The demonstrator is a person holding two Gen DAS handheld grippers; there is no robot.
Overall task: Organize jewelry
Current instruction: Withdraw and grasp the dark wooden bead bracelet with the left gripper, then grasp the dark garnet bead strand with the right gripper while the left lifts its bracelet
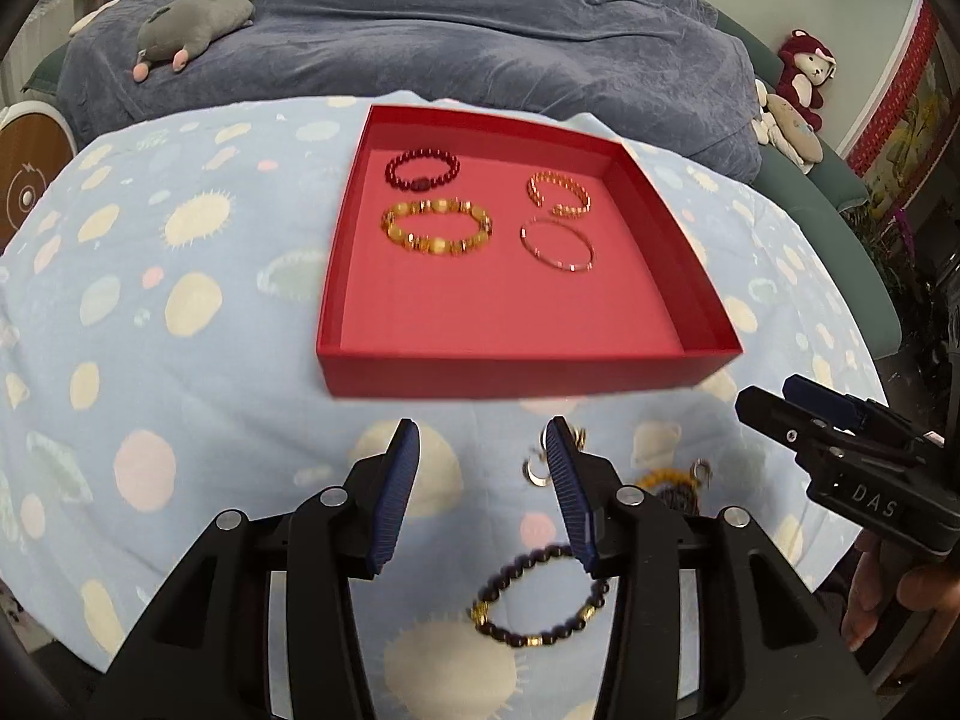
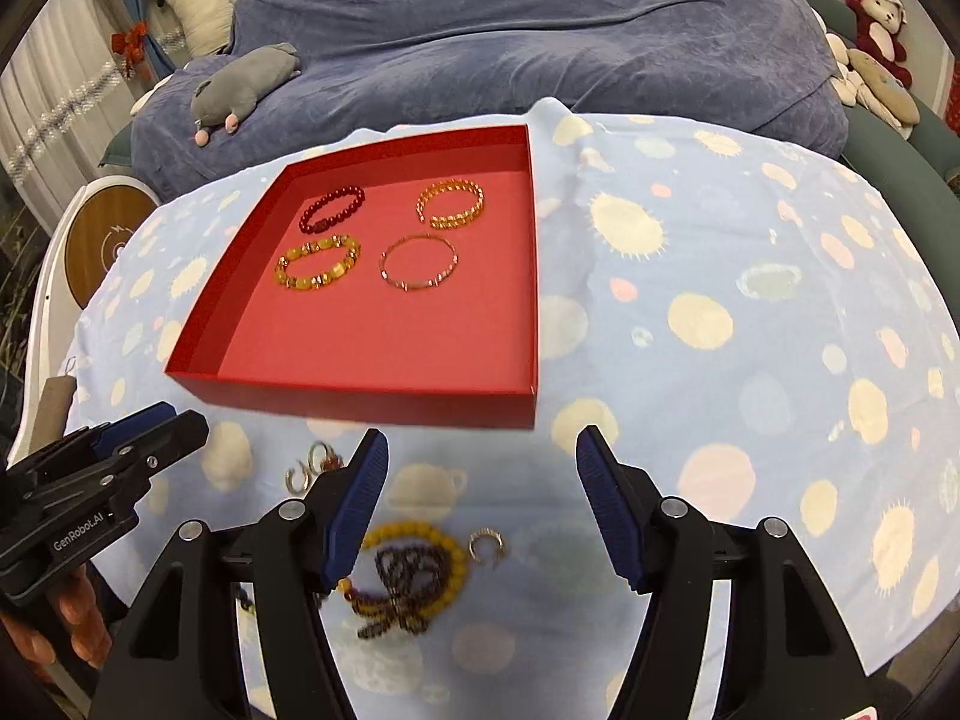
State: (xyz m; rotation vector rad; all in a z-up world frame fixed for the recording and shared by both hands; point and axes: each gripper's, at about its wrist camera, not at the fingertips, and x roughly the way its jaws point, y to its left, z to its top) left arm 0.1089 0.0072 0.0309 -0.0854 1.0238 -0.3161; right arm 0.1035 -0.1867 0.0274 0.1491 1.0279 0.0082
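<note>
A shallow red box (image 1: pixel 510 369) (image 2: pixel 372 402) lies on the spotted blue cloth and holds several bracelets: dark red beads (image 1: pixel 422 169) (image 2: pixel 332 209), amber beads (image 1: pixel 437 227) (image 2: pixel 317 262), a gold cuff (image 1: pixel 559 193) (image 2: pixel 451 203) and a thin rose bangle (image 1: pixel 557 245) (image 2: pixel 418 263). My left gripper (image 1: pixel 483 438) is open and empty in front of the box; a black bead bracelet (image 1: pixel 537 597) lies under it. My right gripper (image 2: pixel 480 447) is open and empty above a yellow bead strand (image 2: pixel 420 564) tangled with dark beads. Small rings (image 2: pixel 309 468) lie nearby.
The spotted cloth (image 2: pixel 720 312) covers a round table. A blue-covered sofa (image 1: pixel 450 30) with a grey plush toy (image 1: pixel 192 21) stands behind it. More plush toys (image 2: pixel 876 30) sit at the far right. A round wooden-faced device (image 2: pixel 105 234) stands at the left.
</note>
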